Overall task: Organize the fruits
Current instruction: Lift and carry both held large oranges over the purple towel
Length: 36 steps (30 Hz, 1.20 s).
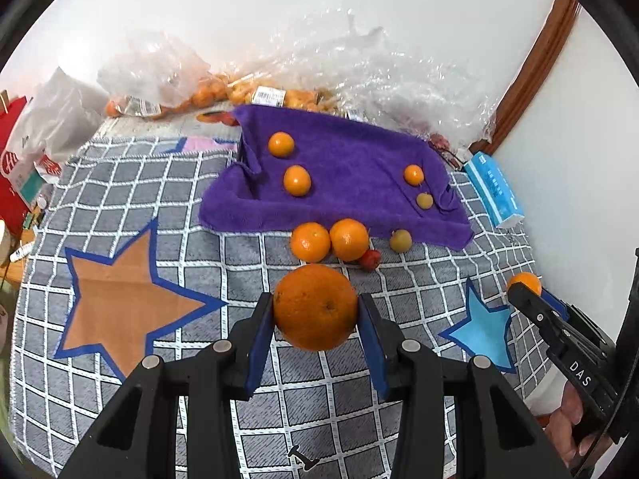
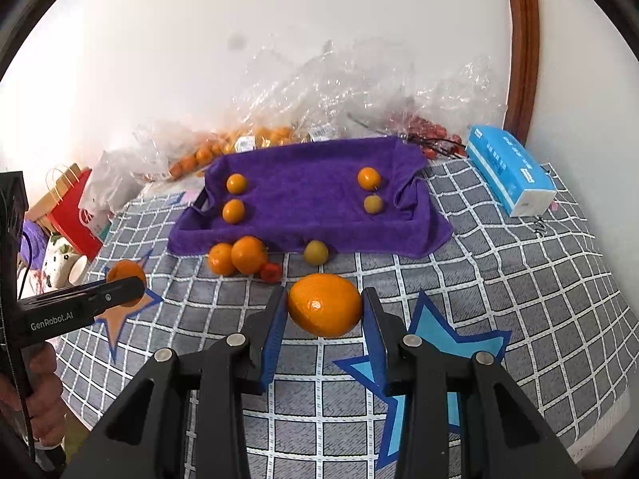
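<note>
In the left wrist view my left gripper (image 1: pixel 315 303) is shut on a large orange (image 1: pixel 315 311), held above the checked cloth. My right gripper (image 2: pixel 324 299) is shut on a smoother orange (image 2: pixel 325 307) in the same way. Each gripper also shows at the edge of the other's view, the right gripper (image 1: pixel 523 291) and the left gripper (image 2: pixel 127 285), both with fruit. Ahead lies a purple towel (image 1: pixel 351 167) with two oranges (image 1: pixel 297 180) on its left and an orange and a yellowish fruit (image 1: pixel 424 200) on its right. Before its front edge sit two oranges (image 1: pixel 310 241), a small red fruit (image 1: pixel 371 259) and a greenish fruit (image 1: pixel 400 240).
Clear plastic bags of oranges (image 1: pixel 207 92) and red fruit (image 2: pixel 431 129) pile against the wall behind the towel. A blue tissue box (image 2: pixel 511 171) lies at the right. A red paper bag (image 2: pixel 74 215) and a white mug (image 2: pixel 64 265) stand off the left edge.
</note>
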Available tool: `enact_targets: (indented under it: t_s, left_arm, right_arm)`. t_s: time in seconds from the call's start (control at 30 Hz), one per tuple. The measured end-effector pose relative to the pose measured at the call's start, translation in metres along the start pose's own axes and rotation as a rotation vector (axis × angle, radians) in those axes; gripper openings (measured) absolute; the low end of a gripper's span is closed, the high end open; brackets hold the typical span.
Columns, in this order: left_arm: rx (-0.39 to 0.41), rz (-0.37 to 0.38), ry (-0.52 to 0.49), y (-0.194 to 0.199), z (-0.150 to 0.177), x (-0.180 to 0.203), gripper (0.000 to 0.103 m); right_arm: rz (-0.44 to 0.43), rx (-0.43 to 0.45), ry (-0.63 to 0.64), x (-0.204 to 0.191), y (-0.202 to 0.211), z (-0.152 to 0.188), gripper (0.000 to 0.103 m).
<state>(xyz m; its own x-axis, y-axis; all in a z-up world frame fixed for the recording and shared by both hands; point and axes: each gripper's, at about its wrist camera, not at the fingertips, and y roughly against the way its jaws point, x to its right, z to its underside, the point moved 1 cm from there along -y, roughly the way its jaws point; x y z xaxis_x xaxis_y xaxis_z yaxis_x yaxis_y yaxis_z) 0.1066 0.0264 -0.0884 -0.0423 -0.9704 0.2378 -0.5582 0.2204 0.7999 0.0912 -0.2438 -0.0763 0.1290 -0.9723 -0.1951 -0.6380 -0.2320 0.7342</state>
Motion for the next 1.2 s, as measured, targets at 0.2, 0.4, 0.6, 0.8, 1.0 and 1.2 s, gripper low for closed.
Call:
enact_targets:
  t_s: [0.2, 0.4, 0.6, 0.8, 1.0, 1.2]
  left_arm:
    - [0.021, 0.007, 0.010, 0.012, 0.001, 0.002, 0.040]
    - [0.036, 0.001, 0.014, 0.020, 0.001, 0.006, 0.040]
    - [0.048, 0.004, 0.042, 0.021, -0.003, 0.003, 0.040]
    - [0.048, 0.000, 0.043, 0.017, -0.010, 0.001, 0.040]
    - [0.043, -0.015, 0.040, 0.011, -0.022, 0.000, 0.040]
    - [0.043, -0.016, 0.019, 0.003, -0.036, 0.003, 0.040]
  right_arm:
    - [0.006, 0.025, 0.004, -0.002, 0.015, -0.005, 0.037]
    - [0.006, 0.047, 0.009, 0.000, 0.026, -0.008, 0.037]
    - [0.010, 0.048, 0.015, 0.004, 0.027, -0.011, 0.037]
    - [0.005, 0.060, 0.020, 0.005, 0.023, -0.016, 0.037]
    - [0.003, 0.057, 0.027, 0.006, 0.012, -0.027, 0.037]
    - [0.007, 0.045, 0.031, 0.006, -0.004, -0.039, 0.037]
